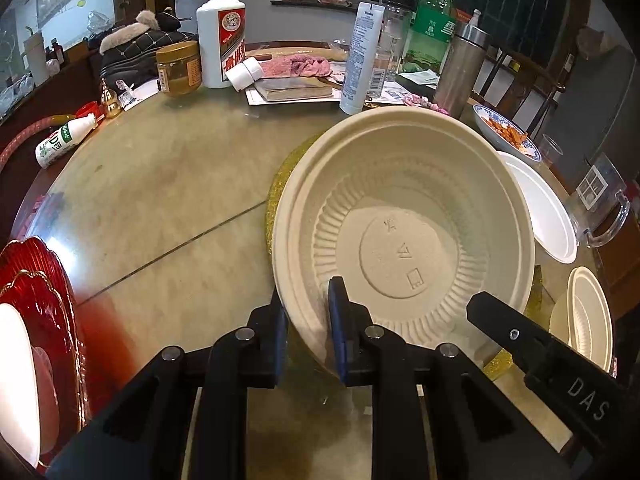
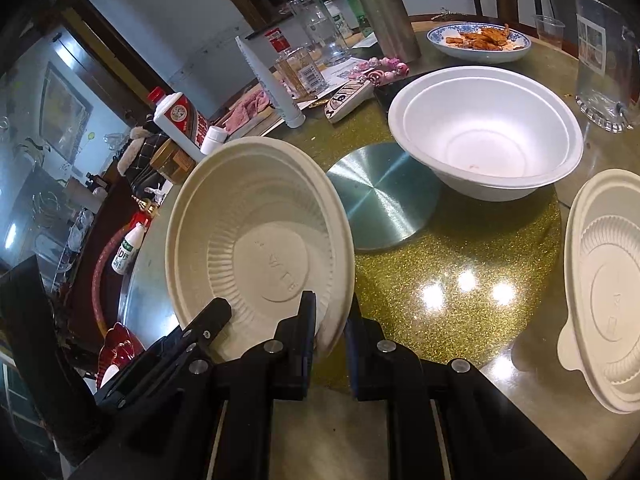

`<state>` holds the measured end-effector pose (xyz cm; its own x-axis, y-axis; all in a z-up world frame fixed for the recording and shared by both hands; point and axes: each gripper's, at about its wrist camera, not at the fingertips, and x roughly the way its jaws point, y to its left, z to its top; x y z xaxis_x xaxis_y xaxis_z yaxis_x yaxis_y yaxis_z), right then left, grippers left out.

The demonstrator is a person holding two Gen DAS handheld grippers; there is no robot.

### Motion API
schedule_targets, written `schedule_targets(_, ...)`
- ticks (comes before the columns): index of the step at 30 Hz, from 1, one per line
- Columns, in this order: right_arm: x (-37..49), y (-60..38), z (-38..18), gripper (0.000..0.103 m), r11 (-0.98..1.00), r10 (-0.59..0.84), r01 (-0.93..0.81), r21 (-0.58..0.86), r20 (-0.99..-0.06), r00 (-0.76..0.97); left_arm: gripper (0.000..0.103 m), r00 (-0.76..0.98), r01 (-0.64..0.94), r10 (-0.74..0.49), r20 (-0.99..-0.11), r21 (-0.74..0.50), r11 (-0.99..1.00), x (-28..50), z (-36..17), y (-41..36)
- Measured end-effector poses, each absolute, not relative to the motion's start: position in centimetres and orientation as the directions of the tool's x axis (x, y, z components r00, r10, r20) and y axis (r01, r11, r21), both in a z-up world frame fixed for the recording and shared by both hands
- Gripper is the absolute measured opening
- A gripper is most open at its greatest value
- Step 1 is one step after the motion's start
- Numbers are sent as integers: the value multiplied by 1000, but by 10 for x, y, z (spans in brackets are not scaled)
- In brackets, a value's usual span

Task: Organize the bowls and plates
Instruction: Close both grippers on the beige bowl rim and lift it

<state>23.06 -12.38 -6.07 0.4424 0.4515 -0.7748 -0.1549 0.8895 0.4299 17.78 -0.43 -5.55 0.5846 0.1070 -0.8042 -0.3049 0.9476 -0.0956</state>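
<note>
Currently the beige bowl [image 1: 404, 236] is tilted above the table [image 1: 160, 208], its rim pinched by both the left hand-held gripper [image 1: 308, 332] and the right hand-held gripper [image 2: 330, 336]; the white bowl [image 2: 486, 140] sits ahead-right of the right one.

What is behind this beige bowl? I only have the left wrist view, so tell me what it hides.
Observer: A silver disc lies on the gold glitter mat, just beyond the beige bowl.
Operator: Report the right gripper's hold.
Observer: The right gripper has one finger inside the bowl's rim and one outside, shut on it.
Operator: Check inside the white bowl.
Observer: The white bowl holds no dishes, only a small reddish speck near its bottom.
</note>
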Motion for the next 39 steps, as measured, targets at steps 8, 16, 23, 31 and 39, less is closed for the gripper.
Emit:
schedule_targets(8, 230, -122, -65, 13, 898, 437, -162, 410, -783, 442, 18, 598, -308, 98, -796, -115, 944, 175, -61, -3)
schedule_targets(16, 228, -117, -68, 13, 908, 417, -172, 382, -788, 453, 18, 602, -307, 80, -795, -138, 942, 174, -66, 2)
schedule_targets(23, 229, -117, -69, 13, 909, 415, -172, 380, -789, 453, 18, 606, -303, 76, -791, -141, 943, 172, -68, 2)
schedule_targets(31, 228, -118, -69, 13, 907, 420, -176, 383, -784, 457, 18, 617, -304, 92, -781, -129, 944, 171, -65, 0)
schedule_targets(39, 224, -119, -63, 13, 902, 429, -185, 389, -772, 469, 18, 631, -307, 117, -767, -108, 946, 168, -58, -2)
